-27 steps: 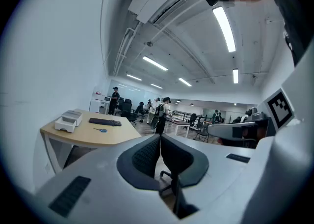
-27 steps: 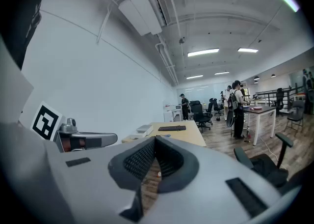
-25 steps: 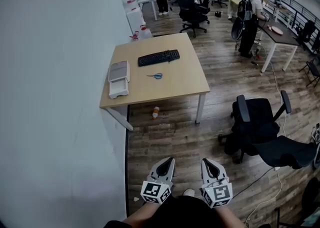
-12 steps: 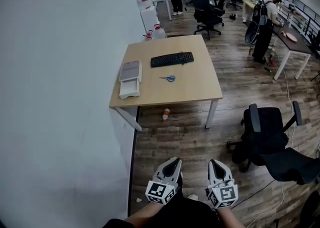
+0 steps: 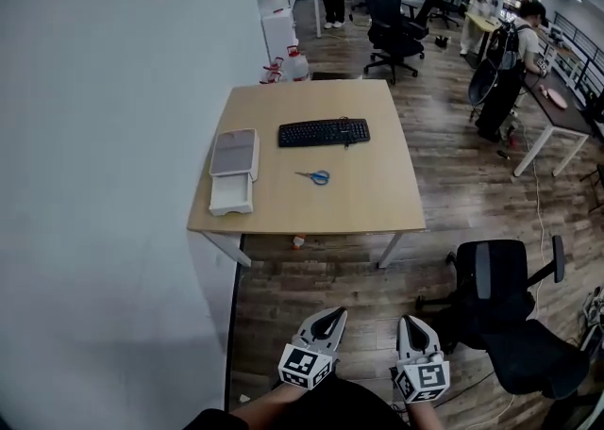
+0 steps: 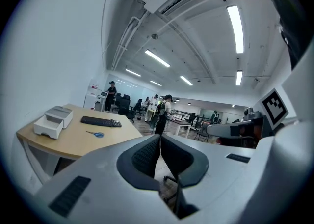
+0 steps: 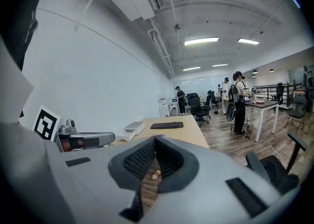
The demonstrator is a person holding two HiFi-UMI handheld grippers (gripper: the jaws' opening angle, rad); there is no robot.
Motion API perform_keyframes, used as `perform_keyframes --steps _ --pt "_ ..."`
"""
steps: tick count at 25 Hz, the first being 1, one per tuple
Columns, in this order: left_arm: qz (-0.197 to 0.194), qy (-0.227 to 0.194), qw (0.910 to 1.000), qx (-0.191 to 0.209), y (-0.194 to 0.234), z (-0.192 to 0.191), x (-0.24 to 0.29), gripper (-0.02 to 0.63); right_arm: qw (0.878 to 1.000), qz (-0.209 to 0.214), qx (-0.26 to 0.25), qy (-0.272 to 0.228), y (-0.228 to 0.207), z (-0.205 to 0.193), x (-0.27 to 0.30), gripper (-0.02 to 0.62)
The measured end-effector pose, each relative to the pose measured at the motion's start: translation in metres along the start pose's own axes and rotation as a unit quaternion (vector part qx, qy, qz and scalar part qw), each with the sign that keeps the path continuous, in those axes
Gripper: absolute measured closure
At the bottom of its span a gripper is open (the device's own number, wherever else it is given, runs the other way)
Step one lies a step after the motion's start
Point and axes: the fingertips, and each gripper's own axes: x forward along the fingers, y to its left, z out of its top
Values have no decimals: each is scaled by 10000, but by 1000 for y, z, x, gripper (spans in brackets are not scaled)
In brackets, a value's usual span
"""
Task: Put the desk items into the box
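Both tools idle: left tool (image 5: 330,317) and right tool (image 5: 410,324) are held low by the body, jaws closed tip to tip, nothing between them. They're well apart from the desk (image 5: 377,206), so the step in hand reads as the approach.

Task things on the desk:
- keyboard (image 5: 324,132) toward the far side
- scissors (image 5: 314,176) mid-desk
- white box (image 5: 231,197) at the left edge by the wall (image 5: 113,183)

Grey piece (image 5: 234,151) touches the box's far end. Lid or second tray, can't tell from here.

Doing it well, my read: stand at the near edge and open the jaws before reaching. Scissors lie flat, so come down steep and pinch at the handles. Keyboard looks longer than the box, so it probably needs both tools and may not fit.

Around:
- Office chair (image 5: 500,301) is right of the path, not blocking the near edge.
- Small orange-and-white thing (image 5: 298,241) lies on the floor (image 5: 321,277) under the desk. Watch footing; maybe a fallen item.
- People (image 5: 510,51) are working well behind the desk.
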Motion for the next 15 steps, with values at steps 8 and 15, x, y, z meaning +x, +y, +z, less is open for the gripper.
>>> perform_keyframes --steps 8,15 --pt "-216 4 9996 -171 99 34 66 588 9999 -133 -38 11 -3 51 117 535" --pt "-197 -10 9996 -181 162 50 96 588 9998 -152 -70 106 4 64 176 535"
